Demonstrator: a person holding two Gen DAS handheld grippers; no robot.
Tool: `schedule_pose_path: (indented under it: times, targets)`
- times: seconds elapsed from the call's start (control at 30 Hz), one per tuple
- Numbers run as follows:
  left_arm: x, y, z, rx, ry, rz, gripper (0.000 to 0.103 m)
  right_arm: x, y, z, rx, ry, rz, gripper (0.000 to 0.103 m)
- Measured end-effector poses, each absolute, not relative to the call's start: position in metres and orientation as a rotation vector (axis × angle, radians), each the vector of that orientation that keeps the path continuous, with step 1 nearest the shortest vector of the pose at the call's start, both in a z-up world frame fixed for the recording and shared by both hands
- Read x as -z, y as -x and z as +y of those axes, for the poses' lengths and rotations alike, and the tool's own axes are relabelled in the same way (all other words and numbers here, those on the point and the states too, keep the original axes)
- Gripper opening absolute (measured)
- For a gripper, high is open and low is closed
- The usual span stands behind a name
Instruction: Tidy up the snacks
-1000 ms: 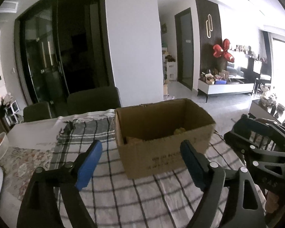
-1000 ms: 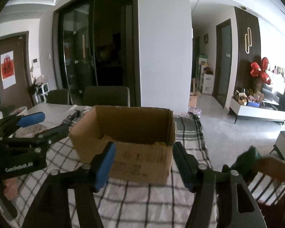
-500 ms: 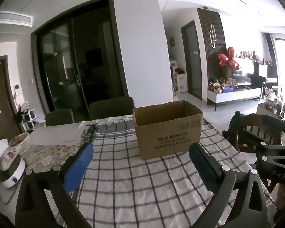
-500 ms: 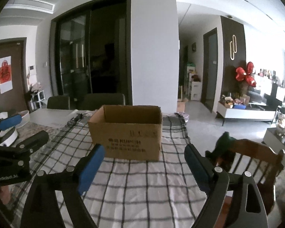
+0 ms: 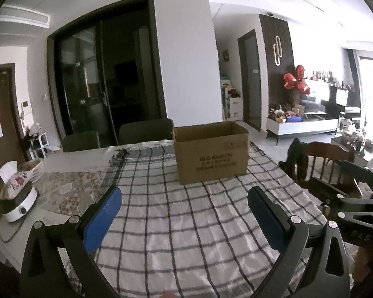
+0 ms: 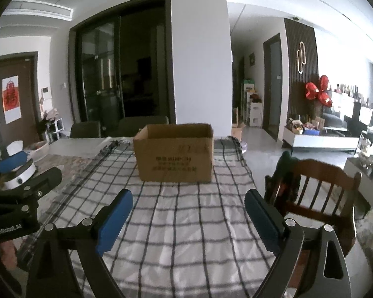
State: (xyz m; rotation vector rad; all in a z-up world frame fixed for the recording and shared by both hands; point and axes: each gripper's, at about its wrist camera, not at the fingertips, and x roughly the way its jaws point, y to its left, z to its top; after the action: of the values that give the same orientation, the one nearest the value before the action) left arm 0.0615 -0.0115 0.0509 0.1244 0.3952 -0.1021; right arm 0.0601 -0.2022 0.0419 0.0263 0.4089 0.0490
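Standing mid-frame on the checked cloth (image 6: 176, 223), the cardboard box (image 6: 174, 159) looks light yet stiff, best gripped by its rim; left gripper (image 5: 185, 211) wide and empty, right gripper (image 6: 189, 213) empty, jaws opening.

Home dining/living rm: checked tablecloth (image 6: 186, 223), wooden chair (image 6: 320, 188), TV cabinet (image 6: 320, 141).

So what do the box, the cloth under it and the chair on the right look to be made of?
Box: plain brown cardboard, matte, with printed lettering and open flaps. Cloth: woven fabric, probably cotton, white with a dark check; it wrinkles softly. Chair: dark wood with a slight sheen, spindles in the back.
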Motion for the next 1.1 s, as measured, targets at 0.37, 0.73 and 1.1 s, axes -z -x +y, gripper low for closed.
schedule_pose_path:
  times: [0.37,0.73,1.1]
  targets:
    - [-0.039,-0.042,-0.016,0.099,-0.141,0.404,0.103,-0.024,-0.034,-0.205,-0.045,-0.048,0.456,0.092]
    - [-0.024,-0.041,-0.012,0.103,-0.133,0.464,0.103,-0.014,-0.028,-0.202,-0.025,-0.026,0.480,0.092]
    - [-0.016,-0.041,-0.011,0.101,-0.132,0.488,0.103,-0.013,-0.027,-0.201,-0.034,-0.028,0.487,0.092]
